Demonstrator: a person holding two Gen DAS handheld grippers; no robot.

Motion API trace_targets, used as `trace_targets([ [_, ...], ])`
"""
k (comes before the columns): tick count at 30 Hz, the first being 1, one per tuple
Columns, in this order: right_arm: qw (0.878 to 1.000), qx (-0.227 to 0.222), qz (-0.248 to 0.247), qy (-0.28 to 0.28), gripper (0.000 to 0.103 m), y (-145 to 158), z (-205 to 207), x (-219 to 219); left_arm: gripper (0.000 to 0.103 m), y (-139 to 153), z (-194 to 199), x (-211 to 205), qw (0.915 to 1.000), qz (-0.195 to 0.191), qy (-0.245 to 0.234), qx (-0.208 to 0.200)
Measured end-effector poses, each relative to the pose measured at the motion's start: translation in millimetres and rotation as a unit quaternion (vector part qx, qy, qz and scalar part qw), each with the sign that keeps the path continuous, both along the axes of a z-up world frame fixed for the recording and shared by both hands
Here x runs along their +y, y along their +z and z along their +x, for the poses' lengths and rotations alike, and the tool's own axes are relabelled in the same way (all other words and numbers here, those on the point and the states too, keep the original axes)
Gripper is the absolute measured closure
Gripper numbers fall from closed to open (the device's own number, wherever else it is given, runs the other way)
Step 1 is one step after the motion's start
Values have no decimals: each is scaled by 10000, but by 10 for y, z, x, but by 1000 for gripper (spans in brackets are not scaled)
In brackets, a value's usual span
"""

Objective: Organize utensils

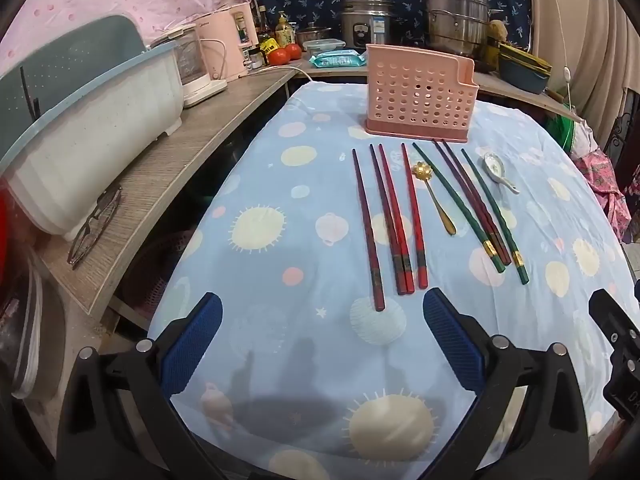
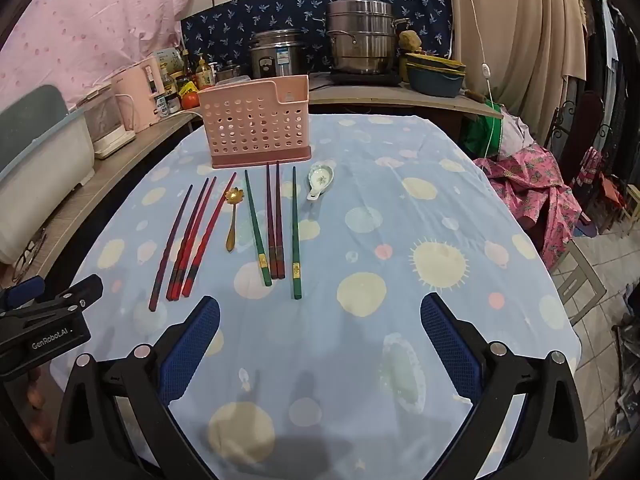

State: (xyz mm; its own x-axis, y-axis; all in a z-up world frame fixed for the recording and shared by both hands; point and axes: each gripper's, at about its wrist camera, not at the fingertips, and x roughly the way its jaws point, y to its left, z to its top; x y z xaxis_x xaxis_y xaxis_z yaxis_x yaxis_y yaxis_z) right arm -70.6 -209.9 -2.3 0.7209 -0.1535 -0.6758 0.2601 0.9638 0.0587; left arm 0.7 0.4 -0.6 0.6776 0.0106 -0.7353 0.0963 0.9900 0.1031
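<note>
Lying beside the pink holder (image 1: 420, 96): chopsticks (image 1: 394, 216) and spoons (image 1: 434, 198).
Both grippers, left (image 1: 322, 340) and right (image 2: 320, 340), are held wide open, empty.

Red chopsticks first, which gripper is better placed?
Likely left. The left gripper sits open just short of the red chopsticks; from the right gripper, also open, they lie off to the left.

The right gripper (image 2: 320, 320), jaws wide apart and empty, hangs over the tablecloth (image 2: 400, 240); chopsticks (image 2: 276, 220) lie before the pink utensil holder (image 2: 256, 128).
</note>
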Motion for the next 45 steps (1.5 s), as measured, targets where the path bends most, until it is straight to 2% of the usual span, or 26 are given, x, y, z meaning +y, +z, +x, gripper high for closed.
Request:
trace_targets([
  [7,10000,62,17,55,7,9,-15,28,7,-1,-36,65,9998,-192,-8,17],
  [28,10000,-5,45,57,7,34,111,26,7,-58,55,-17,9999,-127,57,31],
  [45,9999,-3,111,-2,7,-17,-8,83,7,-98,-27,16,9999,-137,51,-6],
])
